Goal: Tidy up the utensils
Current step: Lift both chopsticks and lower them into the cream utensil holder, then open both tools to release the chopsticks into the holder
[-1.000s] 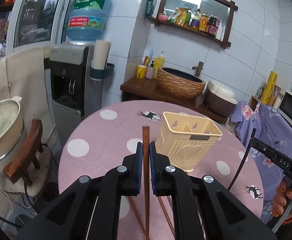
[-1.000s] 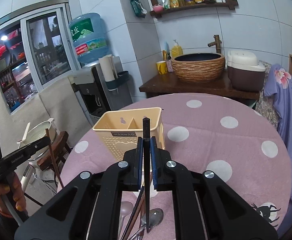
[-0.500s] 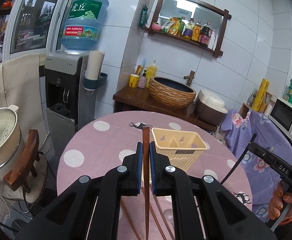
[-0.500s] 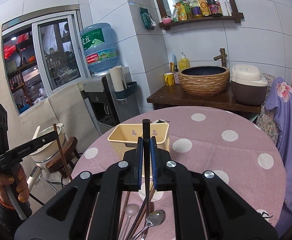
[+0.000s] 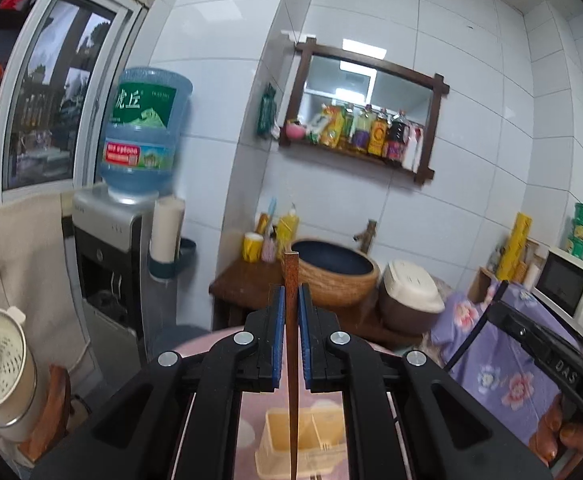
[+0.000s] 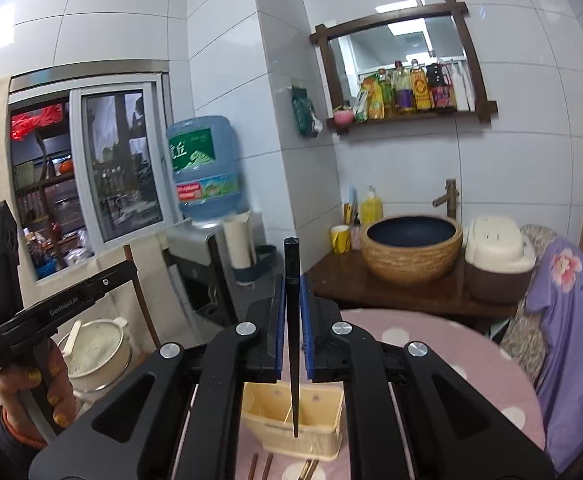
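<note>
Currently both grippers are clamping a chopstick each: the left gripper (image 5: 290, 332) pinching a brown chopstick (image 5: 292, 364), the right gripper (image 6: 291, 330) a black chopstick (image 6: 292, 344), tips hanging above the cream utensil holder (image 6: 291, 420) on the pink table (image 6: 431, 344). Judgement: I am advising lowering each stick plumb into one compartment, then releasing.

Round table (image 6: 431, 344) wore pink cloth with white polka dots. Cream perforated utensil caddy (image 6: 291, 426) stood directly on it, divider splitting it into compartments; same caddy (image 5: 303, 440) showed in left wrist view. Two brown chopsticks (image 6: 260, 466) lay flat on cloth just beside caddy's near wall. Something metallic next to them, too cropped to identify.
</note>
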{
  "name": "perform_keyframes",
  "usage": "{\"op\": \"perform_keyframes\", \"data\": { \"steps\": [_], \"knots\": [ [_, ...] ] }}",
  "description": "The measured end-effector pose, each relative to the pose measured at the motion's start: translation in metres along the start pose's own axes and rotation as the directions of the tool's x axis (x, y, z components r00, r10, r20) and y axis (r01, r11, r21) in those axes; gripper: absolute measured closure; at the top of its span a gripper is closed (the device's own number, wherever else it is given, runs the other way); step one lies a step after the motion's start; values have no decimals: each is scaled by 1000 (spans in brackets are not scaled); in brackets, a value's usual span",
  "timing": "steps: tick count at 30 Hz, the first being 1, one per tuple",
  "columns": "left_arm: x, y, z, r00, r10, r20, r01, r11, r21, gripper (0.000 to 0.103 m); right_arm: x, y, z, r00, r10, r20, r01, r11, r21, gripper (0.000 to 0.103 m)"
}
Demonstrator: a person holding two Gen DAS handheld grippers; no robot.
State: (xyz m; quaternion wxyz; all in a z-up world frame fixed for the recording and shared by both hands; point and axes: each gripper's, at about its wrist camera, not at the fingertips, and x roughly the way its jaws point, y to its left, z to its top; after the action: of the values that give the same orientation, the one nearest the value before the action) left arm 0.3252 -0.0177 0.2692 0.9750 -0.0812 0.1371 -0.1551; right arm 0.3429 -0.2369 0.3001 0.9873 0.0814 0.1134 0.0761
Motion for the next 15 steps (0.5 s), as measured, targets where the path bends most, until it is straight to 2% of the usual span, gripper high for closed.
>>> {"op": "perform_keyframes", "data": {
  "steps": [3,7,10,15],
  "knots": [
    [27,-9,-2,999,34,3,-34,999,5,95,24,3,-3,999,-35,-6,35,999,-8,95],
    [60,-12,-32,996,87,-9,-87,996,6,95,57,-3,-35,996,-48,-79,49,999,13,95],
    [71,-7,-48,994,110,-13,-110,994,-14,95,72,-6,-59,992,-59,-114,60,998,6,95],
    [83,-2,-80,992,98,-80,-99,995,-12,95,85,-14,-89,983,-56,-172,59,998,12,95]
  ]
}}
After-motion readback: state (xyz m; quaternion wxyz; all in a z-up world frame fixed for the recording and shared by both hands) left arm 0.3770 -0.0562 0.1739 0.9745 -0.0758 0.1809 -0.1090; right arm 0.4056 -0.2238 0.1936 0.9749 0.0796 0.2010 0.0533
